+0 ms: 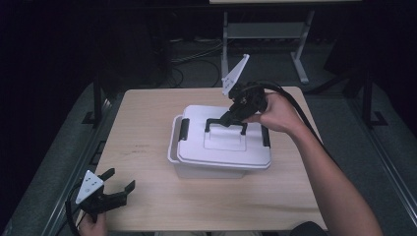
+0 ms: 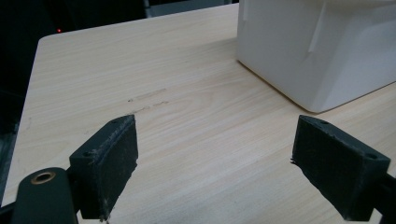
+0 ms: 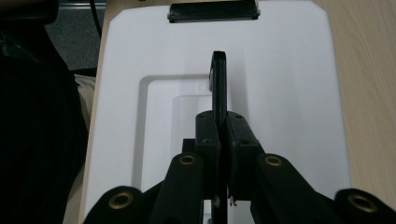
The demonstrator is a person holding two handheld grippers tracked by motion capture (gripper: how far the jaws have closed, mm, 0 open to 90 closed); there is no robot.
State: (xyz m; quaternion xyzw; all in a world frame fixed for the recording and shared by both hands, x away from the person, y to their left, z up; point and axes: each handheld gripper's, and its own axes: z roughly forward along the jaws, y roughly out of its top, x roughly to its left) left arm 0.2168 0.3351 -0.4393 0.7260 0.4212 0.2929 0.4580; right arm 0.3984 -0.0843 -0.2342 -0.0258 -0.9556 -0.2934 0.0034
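1. Starting biggest: counter (image 1: pixel 147 147), light wood; the white box sits about mid-counter, all places below given relative to that box.
2. White box (image 1: pixel 216 169), rigid plastic tub with a snap-on lid (image 1: pixel 196 142). Black side latches on the lid's short ends; left latch (image 1: pixel 184 129) clear in the high view, far-end latch (image 3: pixel 212 10) at the top of the right gripper view. Contents hidden, so weight is a guess: shell looks light and stiff, smooth sides likely slippery for pads.
3. Right hand-held gripper (image 1: pixel 227 119) above the box top, person's hand (image 1: pixel 275 112) behind it. Jaws together, clamped on the black carry handle (image 3: pixel 218 79) at lid centre; the right gripper view shows the handle bar standing edge-up between the pads.
4. Left hand-held gripper (image 1: pixel 118 182) low over the counter, near-left of the box and well apart from it. Jaws apart, nothing between them; the left gripper view shows bare wood between the pads (image 2: pixel 112 158) and a box corner (image 2: pixel 313 60) farther off.
5. Handling call: handle is the right hold, thin, stiff, centred, so the box should hang level. Risk: if the latches aren't seated, a lift may take the lid alone. Steady the box wall with the free hand-held gripper if it swings.
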